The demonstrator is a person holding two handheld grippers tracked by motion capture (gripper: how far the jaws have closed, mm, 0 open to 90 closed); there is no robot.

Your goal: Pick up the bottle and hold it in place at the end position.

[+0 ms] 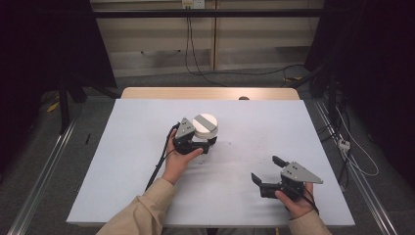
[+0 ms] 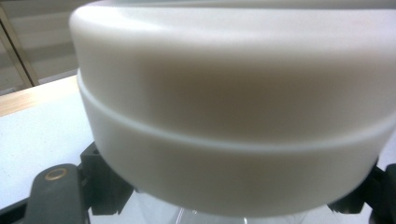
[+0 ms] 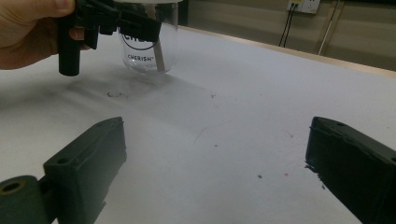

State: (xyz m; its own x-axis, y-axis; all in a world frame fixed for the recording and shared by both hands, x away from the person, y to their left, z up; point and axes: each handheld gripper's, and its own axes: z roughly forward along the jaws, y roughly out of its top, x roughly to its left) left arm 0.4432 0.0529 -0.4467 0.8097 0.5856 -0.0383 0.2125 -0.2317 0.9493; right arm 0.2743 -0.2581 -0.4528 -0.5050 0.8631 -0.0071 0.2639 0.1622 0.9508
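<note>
Jaws of the left gripper (image 1: 204, 145) pinch a clear glass jar (image 3: 150, 51) just under its white lid (image 1: 205, 125), near the middle of the white worktop (image 1: 122, 161). Well apart, toward the near right corner, the right gripper (image 1: 266, 170) rests with jaws spread, nothing between them.

The jar (image 3: 148, 46) looks like clear, glossy glass with black lettering printed on it. Its lid (image 2: 233, 107) is smooth white plastic with a soft satin sheen, and a matt grey strip crosses its top. The table (image 1: 147, 161) has a matt pale grey surface, finely speckled and lightly scuffed, with a bare wooden edge at the far side. The 2 jaws of the right gripper (image 3: 219, 172) are matt black plastic, slightly grainy.
</note>
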